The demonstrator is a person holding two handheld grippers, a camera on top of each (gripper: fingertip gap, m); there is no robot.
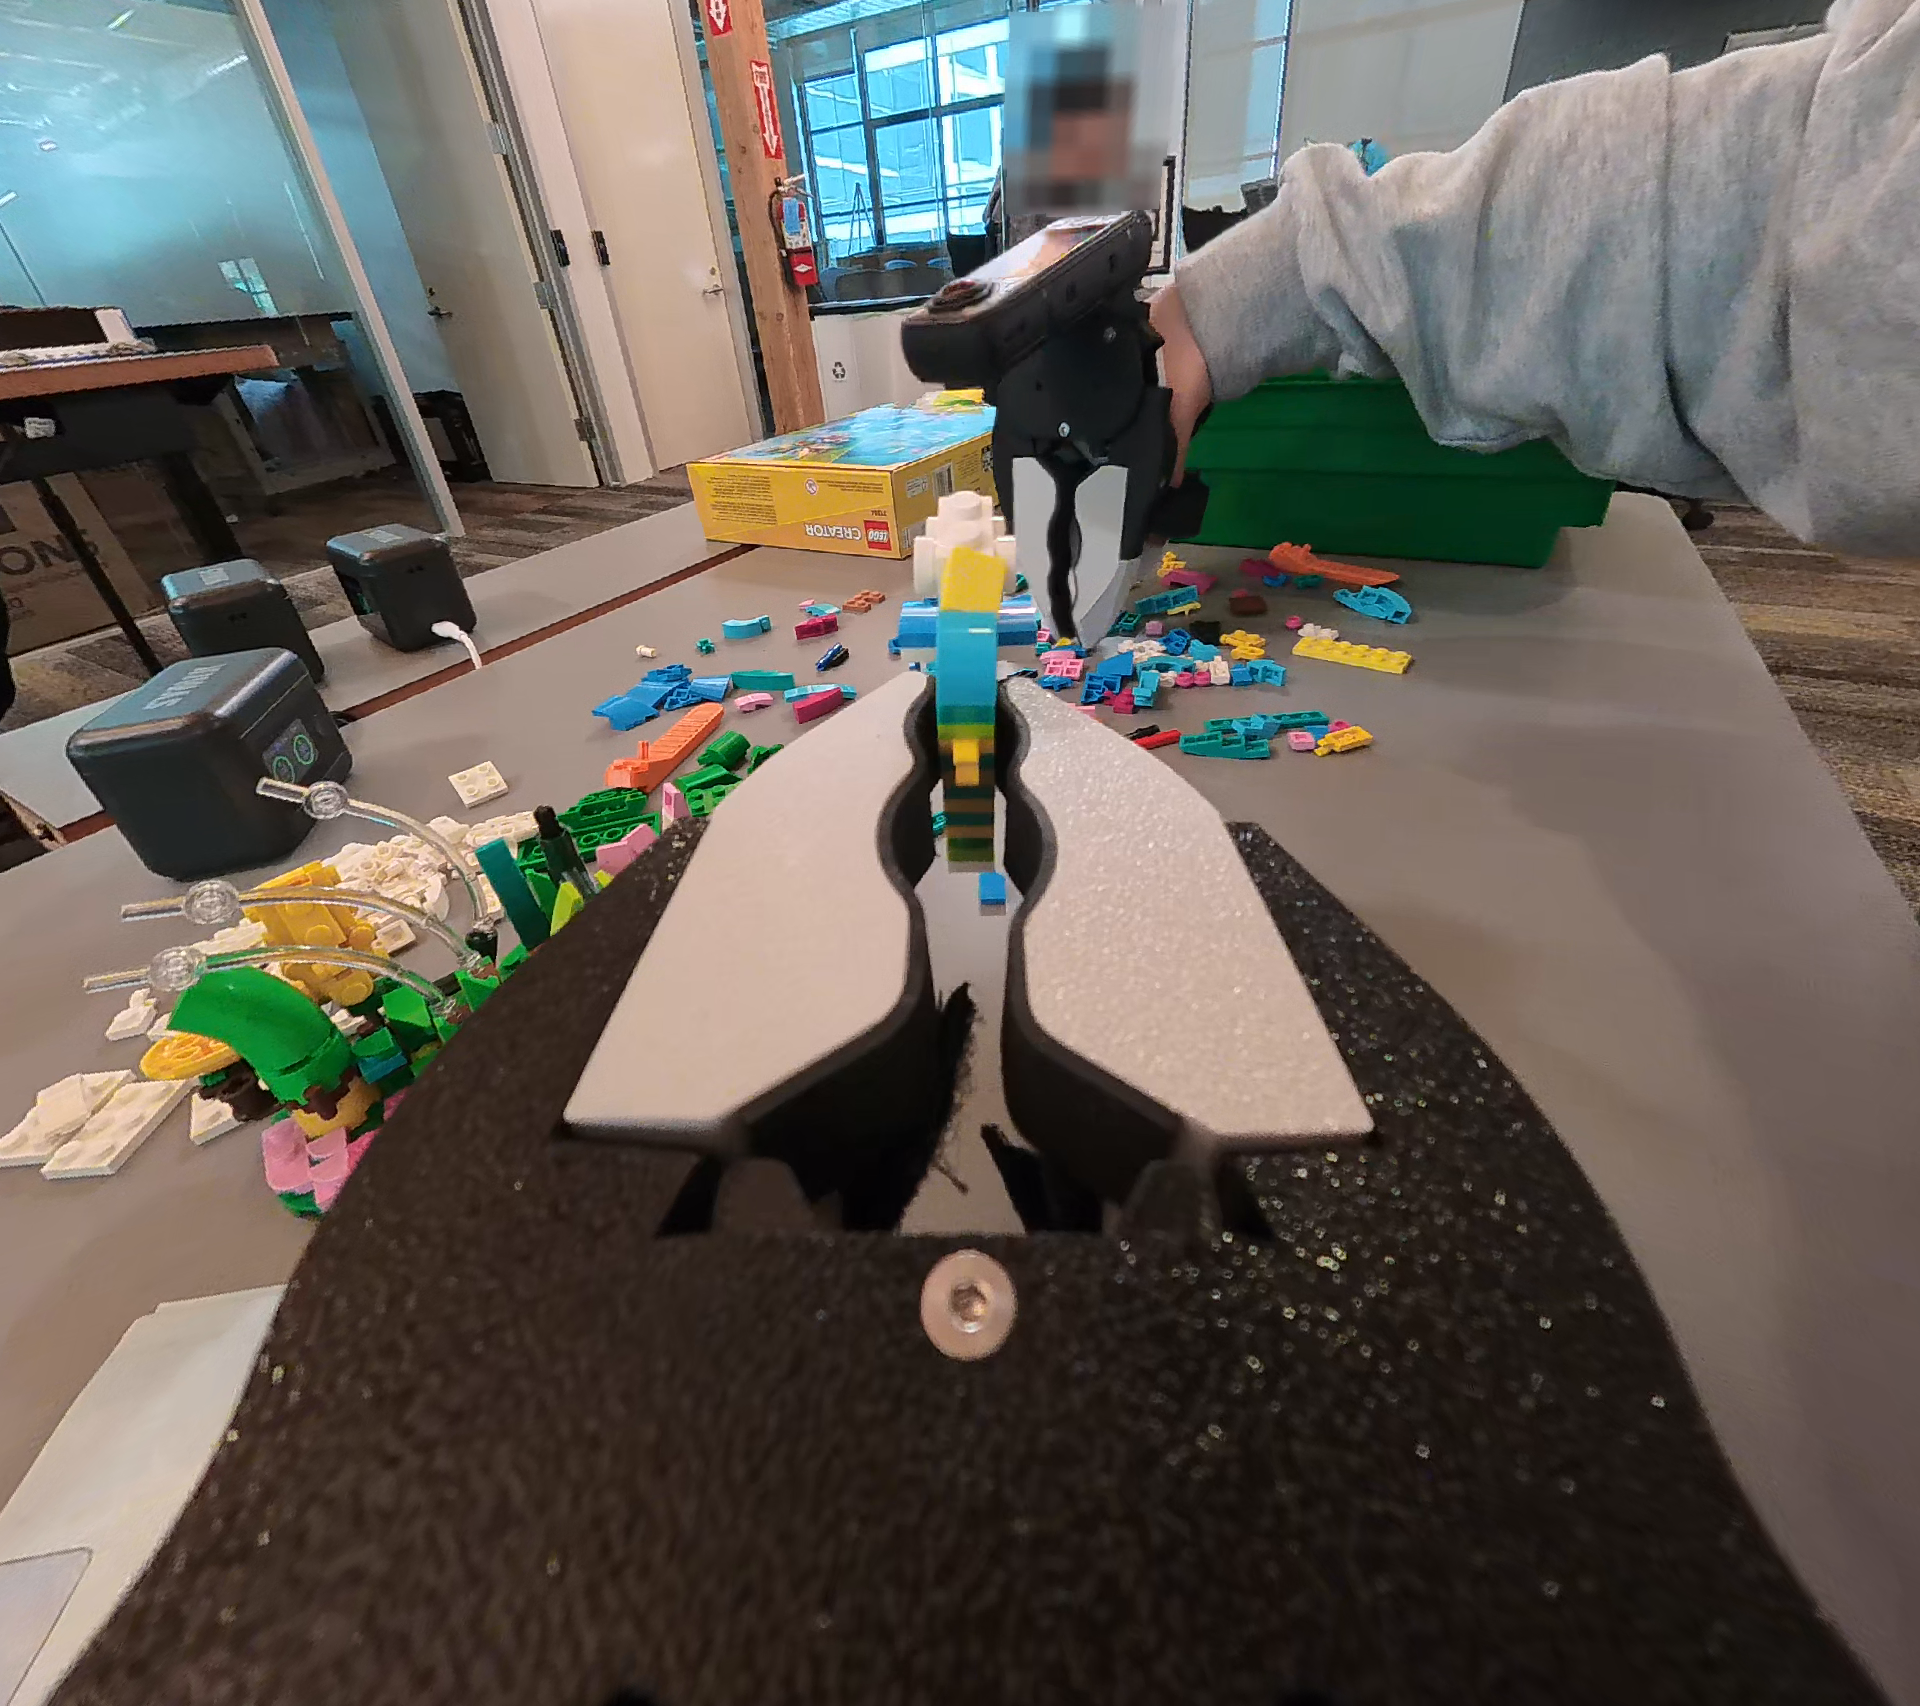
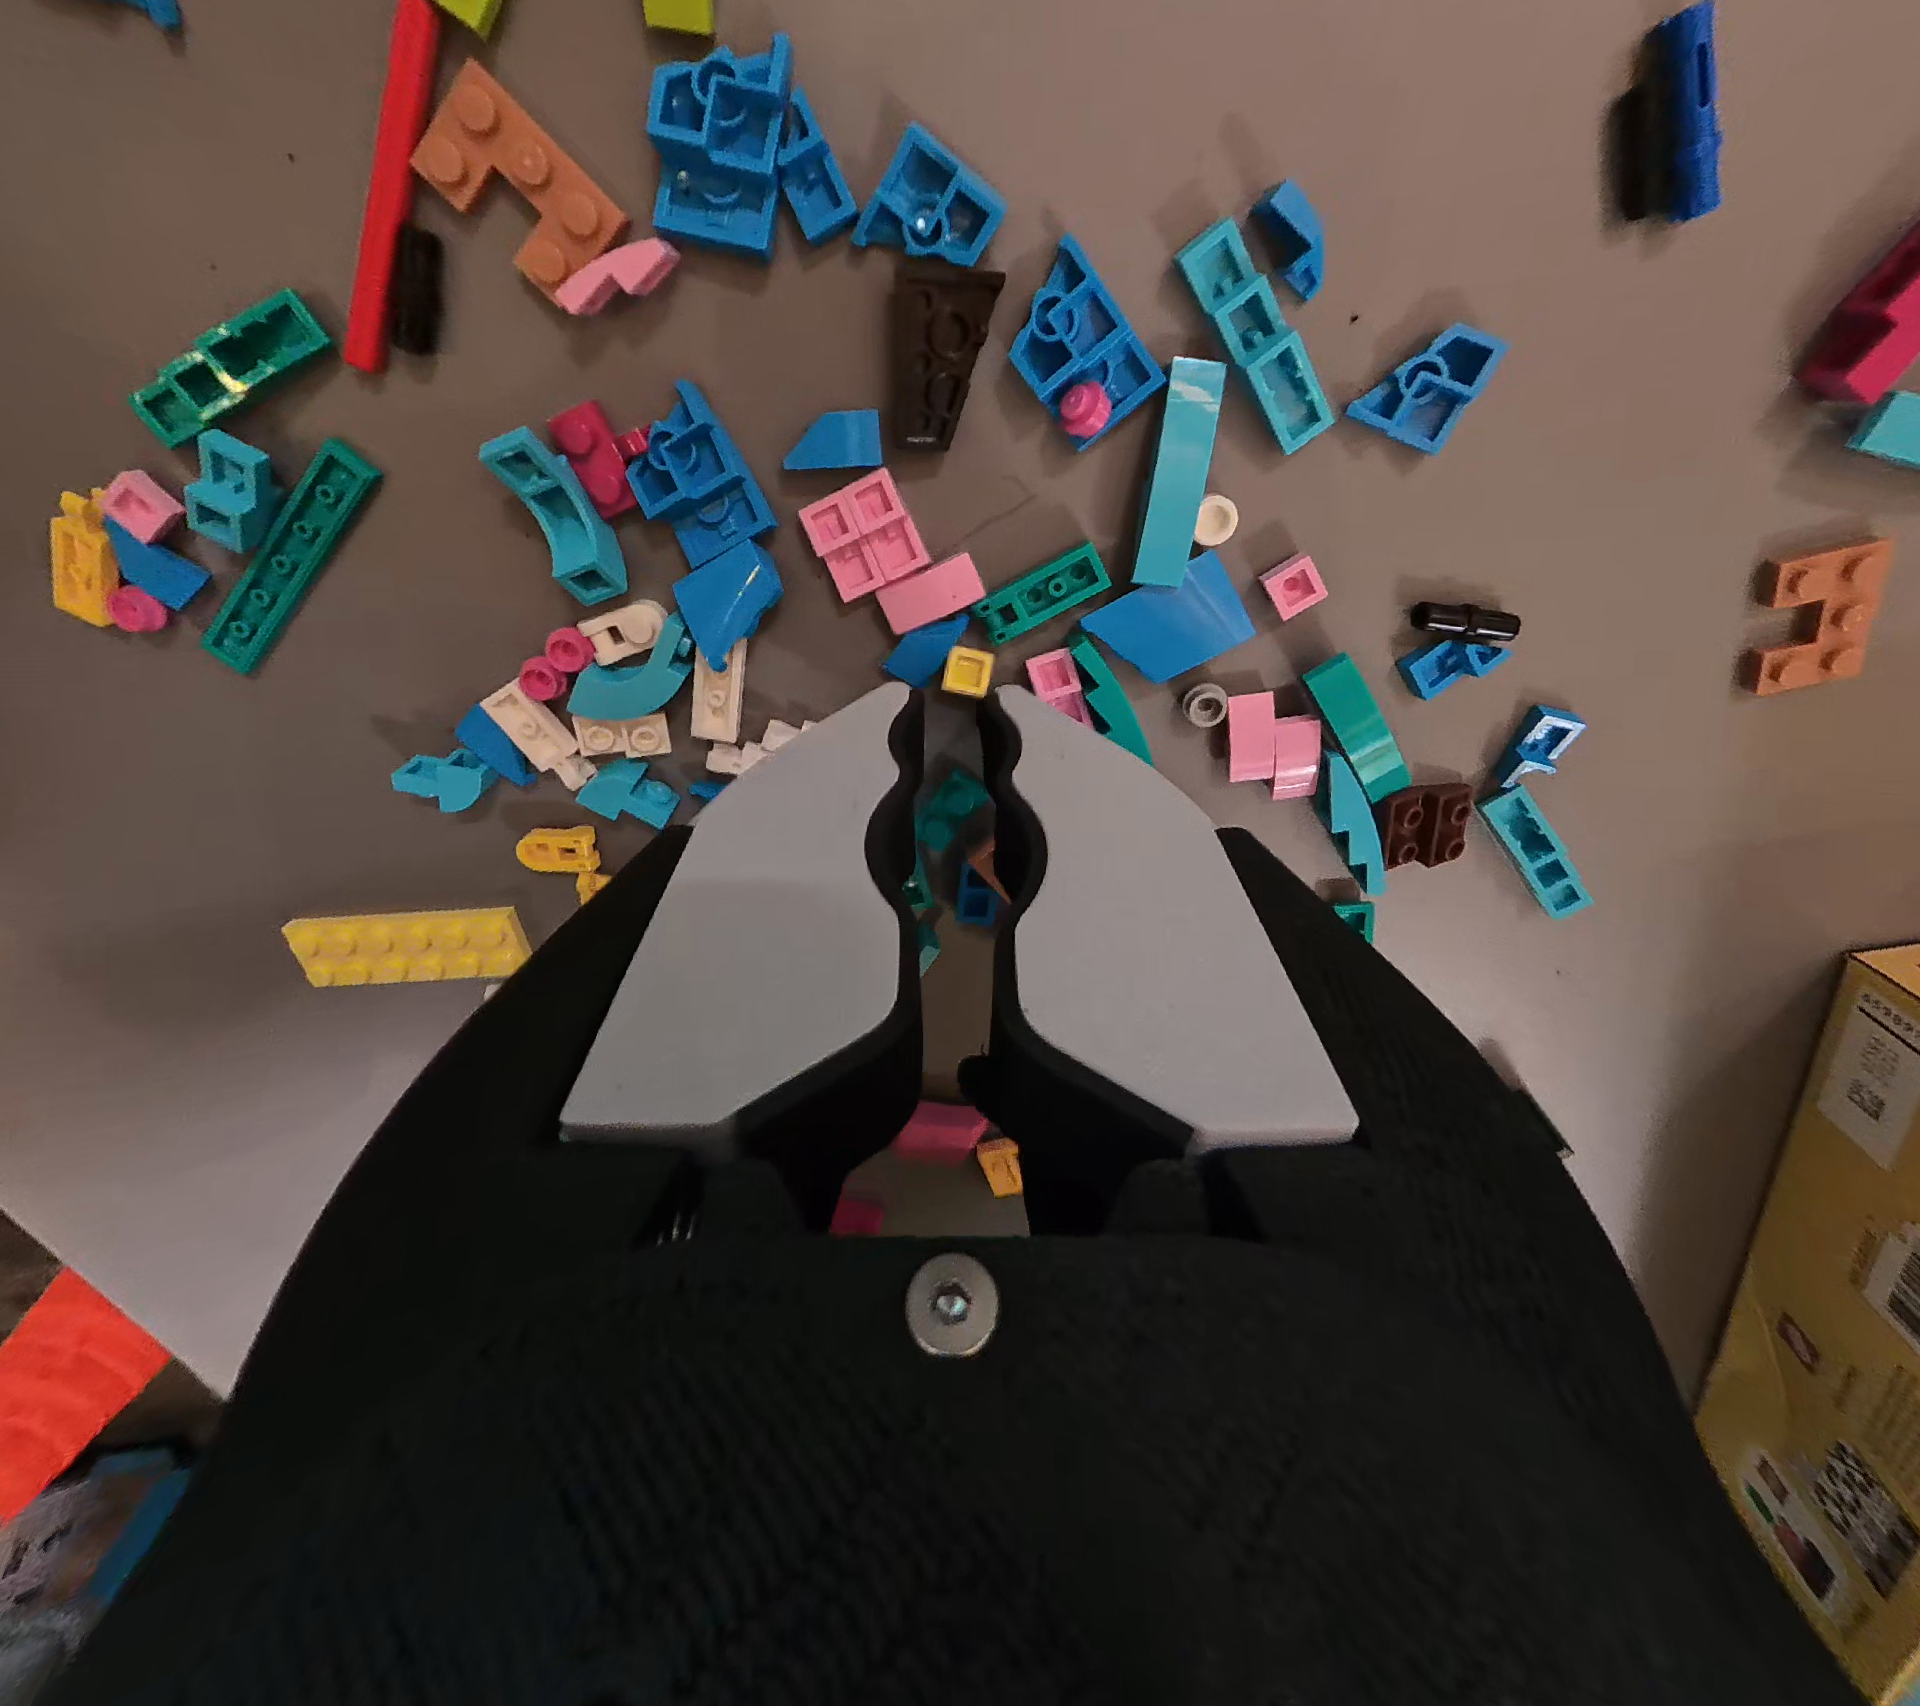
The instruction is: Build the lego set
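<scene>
Up close in the left wrist view: rough, speckled black plastic, with two smooth grey fingers (image 1: 790,877) that have wavy black insides. On the left gripper (image 1: 961,692), jaws squeezed tight on a thin lego tower (image 1: 971,648), held up off the grey table (image 1: 1558,825). Made of stripes of green, yellow, teal and blue, with a bumpy white piece on top. Lower end partly hidden between the fingers.

Down at the left, a leafy green and pink lego build (image 1: 281,1054), cut off in part by the gripper body. Beside it, bendy clear rods (image 1: 364,825) and flat white plates. Farther left, dark boxy cubes (image 1: 208,763) with round corners.

Past the tower, the right gripper (image 1: 1081,633), pointing down into a messy pile of small shiny bricks, held from a fuzzy grey sleeve (image 1: 1558,254). Behind that, a yellow cardboard lego box (image 1: 831,493) and a green plastic bin (image 1: 1382,472).

From the right wrist view, the right gripper (image 2: 951,700) has its jaws only a thin crack apart, with nothing clearly caught. Just past the tips, a tiny square yellow tile (image 2: 966,671); touching or not, hard to tell. More bricks half hidden under the fingers. All around, blue, teal and pink pieces (image 2: 862,529), a long yellow plate (image 2: 405,944), and a black wedge (image 2: 940,352).
</scene>
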